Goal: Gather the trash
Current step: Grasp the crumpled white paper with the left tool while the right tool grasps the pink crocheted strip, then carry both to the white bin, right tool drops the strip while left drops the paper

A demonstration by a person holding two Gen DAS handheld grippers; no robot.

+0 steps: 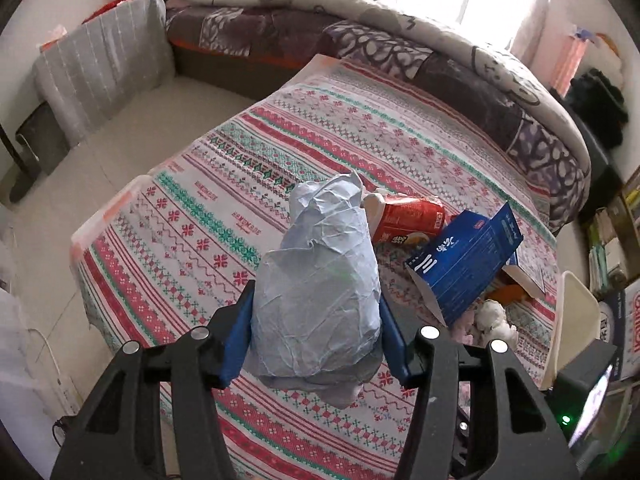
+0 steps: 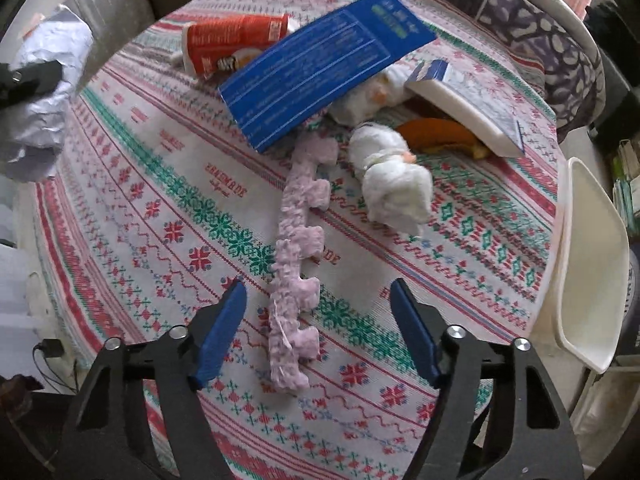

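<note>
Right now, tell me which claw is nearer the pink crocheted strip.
Right. The right claw hangs open directly over the pink crocheted strip; the left claw is off to the side, gripping crumpled paper.

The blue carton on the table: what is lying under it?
The blue carton leans over a red snack cup, the top end of a pink foam strip and a white wad. Anything deeper beneath it is covered.

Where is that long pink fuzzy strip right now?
In the right wrist view the pink fuzzy strip lies on the patterned tablecloth, running from under the blue carton towards the right claw, with a white cloth wad to its right.
</note>
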